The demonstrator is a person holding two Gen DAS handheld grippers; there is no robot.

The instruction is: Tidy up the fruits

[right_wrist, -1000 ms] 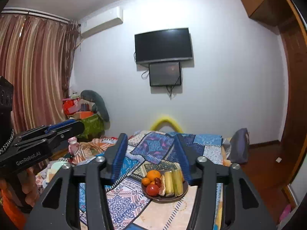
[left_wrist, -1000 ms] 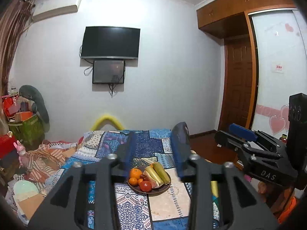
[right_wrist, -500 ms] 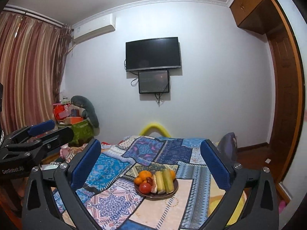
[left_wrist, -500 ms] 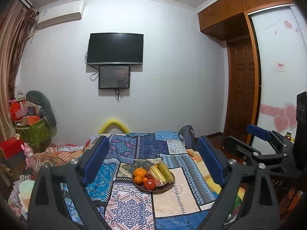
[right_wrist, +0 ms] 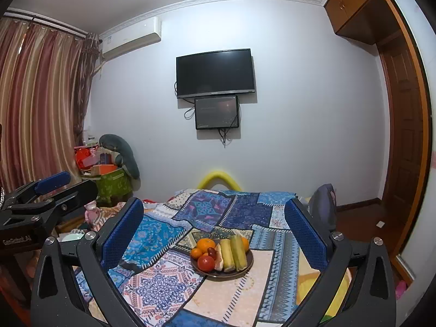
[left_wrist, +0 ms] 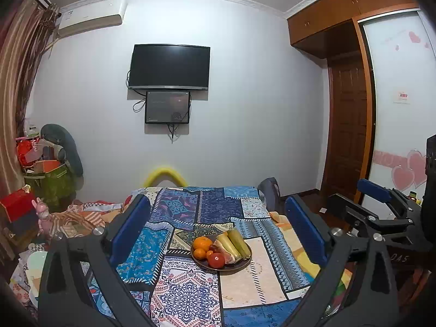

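Note:
A dark plate point(left_wrist: 231, 268) sits on a patchwork quilt point(left_wrist: 188, 294) and holds oranges point(left_wrist: 201, 244), a red round fruit point(left_wrist: 216, 260), pale wedges and two corn cobs point(left_wrist: 237, 242). My left gripper point(left_wrist: 215, 204) hovers short of the plate, its jaws opening wide with nothing between them. In the right wrist view the same plate point(right_wrist: 226, 275), with its orange point(right_wrist: 206, 245) and corn cobs point(right_wrist: 234, 250), lies ahead of my right gripper point(right_wrist: 214, 204). That gripper is open and empty, well apart from the fruit.
A TV point(left_wrist: 169, 66) and a small screen hang on the far wall. A cluttered green bin point(right_wrist: 113, 184) and toys stand left of the bed. A grey bag point(right_wrist: 323, 204) leans at its right side. Beyond are a wooden door point(left_wrist: 348, 125) and a wardrobe.
Both grippers' jaws spread from narrow to wide apart. The plate, first framed tightly between the fingers, now lies in a wide gap. Neither hand has moved much.

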